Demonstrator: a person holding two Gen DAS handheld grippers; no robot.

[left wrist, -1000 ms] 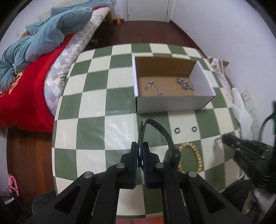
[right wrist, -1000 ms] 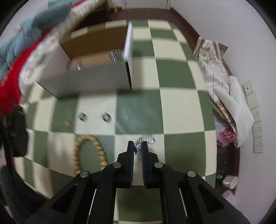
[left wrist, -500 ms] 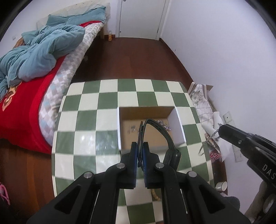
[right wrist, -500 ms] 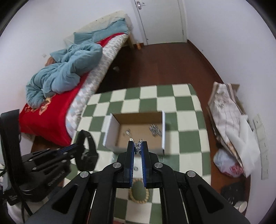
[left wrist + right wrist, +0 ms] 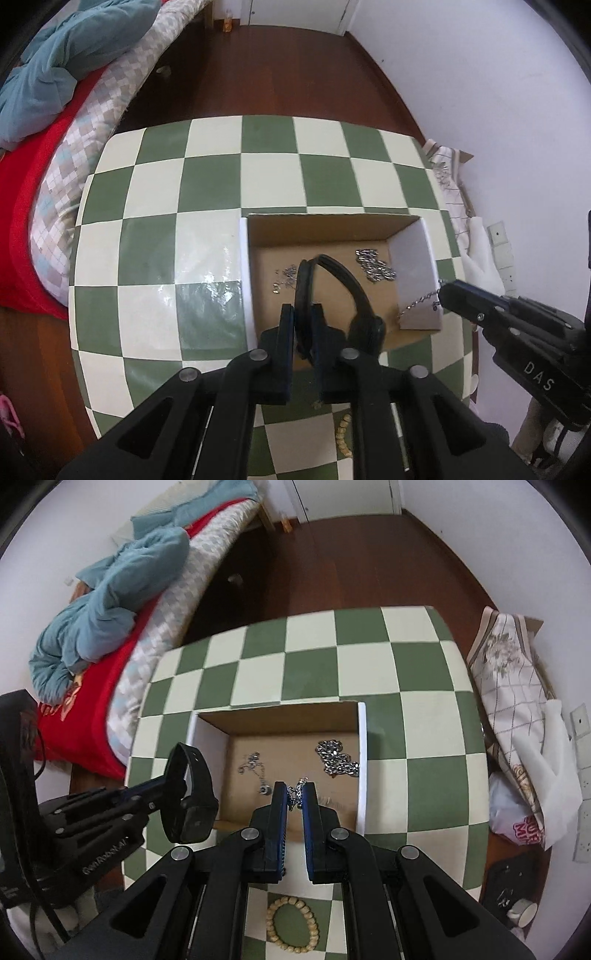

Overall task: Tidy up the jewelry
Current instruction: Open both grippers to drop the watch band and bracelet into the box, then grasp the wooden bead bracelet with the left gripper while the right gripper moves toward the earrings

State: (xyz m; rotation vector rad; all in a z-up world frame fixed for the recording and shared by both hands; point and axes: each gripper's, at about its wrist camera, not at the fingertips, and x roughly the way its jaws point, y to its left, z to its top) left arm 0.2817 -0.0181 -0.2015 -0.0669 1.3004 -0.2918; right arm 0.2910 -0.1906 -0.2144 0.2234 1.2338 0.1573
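Note:
An open cardboard box [image 5: 243,280] [image 5: 362,760] stands on the green-and-cream checked table [image 5: 207,184]. Inside lie a thick silver chain [image 5: 375,266] [image 5: 336,758] and a thin necklace [image 5: 284,278] [image 5: 255,768]. My left gripper [image 5: 303,314] [image 5: 173,781] hovers over the box's near left part. Its jaws are opening, with the strap of a black wristband [image 5: 343,280] [image 5: 192,794] still pinched between them. My right gripper [image 5: 294,790] [image 5: 443,290] is shut on a fine silver chain [image 5: 295,794] [image 5: 417,304] that dangles over the box's right side.
A wooden bead bracelet [image 5: 293,925] [image 5: 343,439] lies on the table in front of the box. A bed with red and blue bedding [image 5: 55,110] runs along the left. Bags and cloth [image 5: 517,720] are piled against the right wall.
Both grippers lifted their pieces off the table near the bracelet and came forward over the box. The left jaws have parted a little around the strap.

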